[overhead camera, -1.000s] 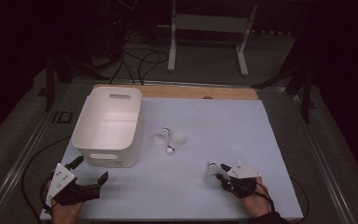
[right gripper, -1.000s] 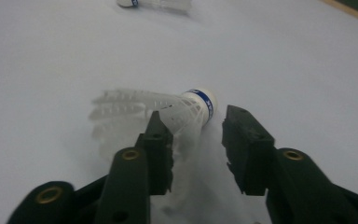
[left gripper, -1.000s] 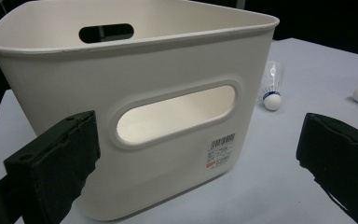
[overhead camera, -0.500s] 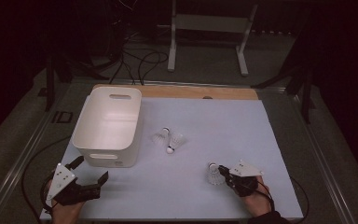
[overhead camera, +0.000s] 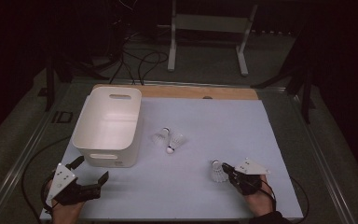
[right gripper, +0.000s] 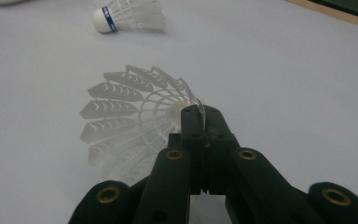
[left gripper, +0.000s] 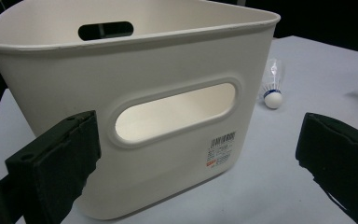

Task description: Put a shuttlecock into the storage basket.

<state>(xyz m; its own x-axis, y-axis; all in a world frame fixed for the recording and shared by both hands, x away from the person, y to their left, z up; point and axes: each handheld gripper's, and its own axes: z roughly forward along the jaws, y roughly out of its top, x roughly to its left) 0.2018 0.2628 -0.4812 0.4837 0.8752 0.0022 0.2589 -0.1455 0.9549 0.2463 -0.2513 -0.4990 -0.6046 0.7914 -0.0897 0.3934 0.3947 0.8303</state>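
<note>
— Dark room all round, wasn't it? What could you make out on the pale blue table mat (overhead camera: 242,135)?

— Enough to work by. I had the right gripper (overhead camera: 229,171) low over the near right part of the mat, and its jaws had just been closing. By then they stood together, pinching the edge of the shuttlecock (right gripper: 135,119) skirt between the pads.

— Which way did it lie from the jaws?

— Straight ahead of the tips and a little to their left, in the right gripper view. The feather skirt fanned out from the pinch point, so I judged its long axis ran roughly on from the jaws, cork end away from me, though the cork itself I could not see there.

— And the other hand?

— The left gripper (overhead camera: 89,173) sat with its jaws wide apart and nothing between them. The white bin (left gripper: 135,93) stood just beyond its pads, handle slot facing the camera.

— So the bin was the target?

— That was my reading. The bin lay well to the left of the right jaws, across the mat, and two more shuttlecocks (overhead camera: 168,138) lay between. The right hand held the piece, so I reckoned it would need to lift clear and carry leftward over the rim.
</note>
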